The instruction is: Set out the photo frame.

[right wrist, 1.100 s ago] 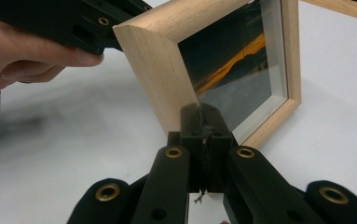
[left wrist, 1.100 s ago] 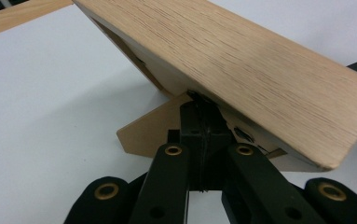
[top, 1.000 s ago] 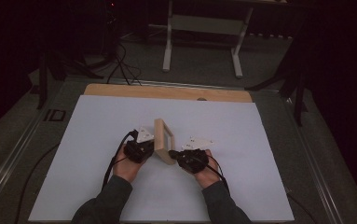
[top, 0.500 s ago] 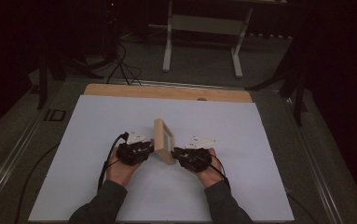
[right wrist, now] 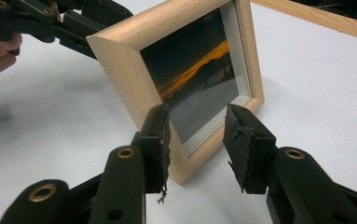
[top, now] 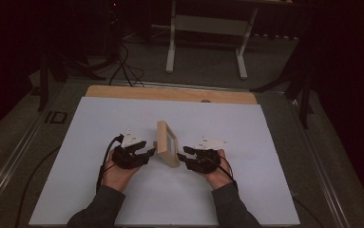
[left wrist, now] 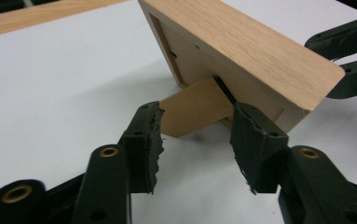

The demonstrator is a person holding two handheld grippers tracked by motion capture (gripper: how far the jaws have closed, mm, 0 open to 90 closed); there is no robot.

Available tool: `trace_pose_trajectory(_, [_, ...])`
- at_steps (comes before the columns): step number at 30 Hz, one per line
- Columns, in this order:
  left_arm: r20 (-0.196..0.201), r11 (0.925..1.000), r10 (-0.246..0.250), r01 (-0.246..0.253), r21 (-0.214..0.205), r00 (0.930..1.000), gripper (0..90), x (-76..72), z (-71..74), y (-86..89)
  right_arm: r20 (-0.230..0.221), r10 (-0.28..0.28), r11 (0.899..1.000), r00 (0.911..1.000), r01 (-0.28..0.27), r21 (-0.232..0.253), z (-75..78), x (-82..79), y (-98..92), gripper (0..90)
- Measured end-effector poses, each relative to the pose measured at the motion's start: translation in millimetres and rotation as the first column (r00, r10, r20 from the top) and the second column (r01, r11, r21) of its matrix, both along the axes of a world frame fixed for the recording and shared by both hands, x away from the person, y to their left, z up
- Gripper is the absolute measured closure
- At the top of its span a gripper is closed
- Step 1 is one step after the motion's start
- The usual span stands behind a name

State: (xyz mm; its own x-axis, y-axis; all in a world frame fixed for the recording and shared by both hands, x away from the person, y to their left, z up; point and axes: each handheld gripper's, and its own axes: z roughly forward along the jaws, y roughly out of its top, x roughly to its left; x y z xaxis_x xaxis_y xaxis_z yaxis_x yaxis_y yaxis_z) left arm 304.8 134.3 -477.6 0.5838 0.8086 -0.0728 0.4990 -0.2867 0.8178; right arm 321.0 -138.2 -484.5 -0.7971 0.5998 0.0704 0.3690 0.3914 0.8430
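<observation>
1. Picture frame (top: 167, 142), made of light wood, is standing upright on the white table top (top: 265, 156), between the two grippers and clear of both.
2. Left gripper (top: 144, 155) is sitting just beside the frame's back; its jaws have just been opening and are standing apart, with no pad pressing on anything.
3. In the left gripper view the frame (left wrist: 241, 51) is leaning away above the fingers (left wrist: 146, 140), and its wooden back stand (left wrist: 195, 107) is lying just ahead of the gap between them, not touched by either pad.
4. Right gripper (top: 185, 158) is facing the glazed front of the frame; its jaws have also just been opening and are standing apart.
5. In the right gripper view the frame (right wrist: 134, 74) is showing a dark sunset photo (right wrist: 197, 79); its near lower corner is sitting just in front of the fingers (right wrist: 243, 140), close to the left-hand pad, though whether that pad is touching the wood I cannot tell.
6. The person's hands are gripping both tools low on the table top.
</observation>
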Motion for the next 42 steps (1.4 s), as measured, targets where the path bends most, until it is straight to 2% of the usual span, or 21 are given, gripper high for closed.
trace_pose_trajectory(10, [0.028,0.9990,0.003,-0.001,-0.046,0.9996,49.6,-6.8,14.1,5.9,-0.003,-0.002,1.000,1.0000,0.002,-0.001,-0.2,0.7,-0.7,58.4])
trace_pose_trajectory(14, [0.021,0.9973,-0.007,0.009,-0.073,0.9997,47.9,-8.9,18.5,4.6,-0.002,0.000,1.000,1.0000,0.000,-0.001,-0.2,0.6,-0.4,57.9])
trace_pose_trajectory(29, [0.041,0.9960,-0.036,0.039,-0.081,0.9985,40.4,-14.0,28.8,-10.7,-0.012,-0.009,1.000,0.9999,0.009,-0.002,-1.6,2.4,-2.3,56.7])
trace_pose_trajectory(31, [0.044,0.9958,-0.039,0.042,-0.081,0.9983,39.7,-14.2,29.0,-13.8,-0.011,-0.008,1.000,0.9999,0.008,-0.003,-1.6,2.3,-2.0,56.7])
trace_pose_trajectory(37, [0.048,0.9984,-0.031,0.033,-0.046,0.9984,34.6,-11.5,26.8,-26.4,-0.011,-0.014,1.000,0.9998,0.014,0.003,-0.4,2.9,-3.9,56.6])
trace_pose_trajectory(42, [0.035,0.9984,-0.027,0.029,-0.049,0.9990,32.2,-6.2,23.1,-35.3,-0.009,-0.018,1.000,0.9998,0.018,0.007,0.2,4.0,-5.5,56.3])
